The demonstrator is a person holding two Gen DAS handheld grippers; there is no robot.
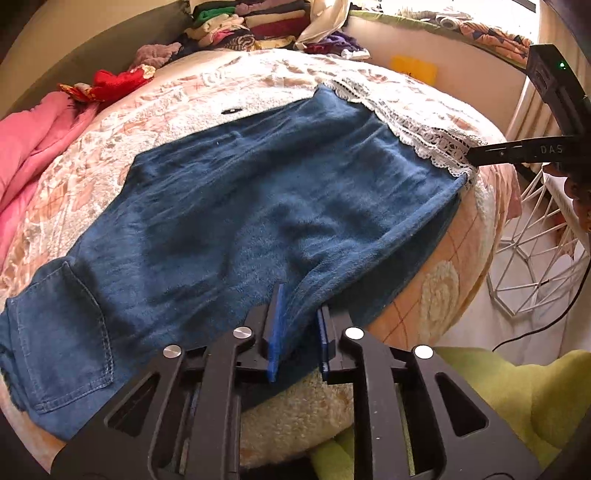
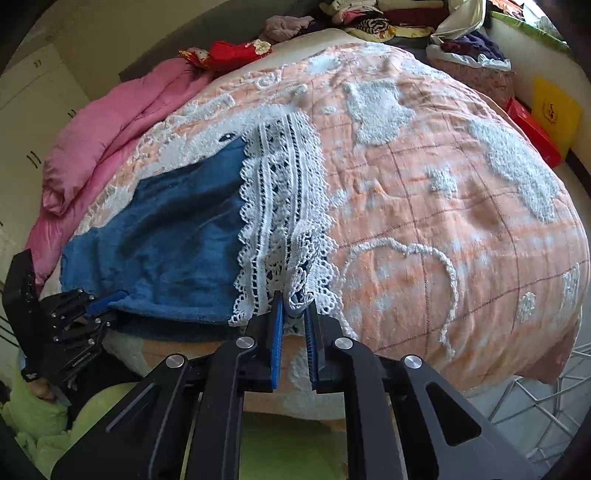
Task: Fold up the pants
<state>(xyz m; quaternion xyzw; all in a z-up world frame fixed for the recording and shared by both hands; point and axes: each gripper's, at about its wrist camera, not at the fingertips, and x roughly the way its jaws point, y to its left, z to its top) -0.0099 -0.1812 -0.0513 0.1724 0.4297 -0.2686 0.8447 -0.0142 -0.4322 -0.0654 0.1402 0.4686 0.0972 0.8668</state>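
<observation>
Left wrist view: left tongs (image 1: 299,325) clench the near edge of the blue pants (image 1: 229,206) spread on the bed (image 1: 439,295); right wrist view: right tongs (image 2: 295,317) clench the lace cuff (image 2: 284,206), so the next move likely carries both edges across together.

This is a bedroom in a home. A bed with a peach quilt (image 2: 461,206) that has white fluffy patterns fills the space ahead of the tools. A pink duvet (image 2: 107,136) lies bunched to the far left, stacks of folded clothes (image 1: 258,22) sit at the far end, and white cupboard doors (image 2: 29,110) stand on the left.
</observation>
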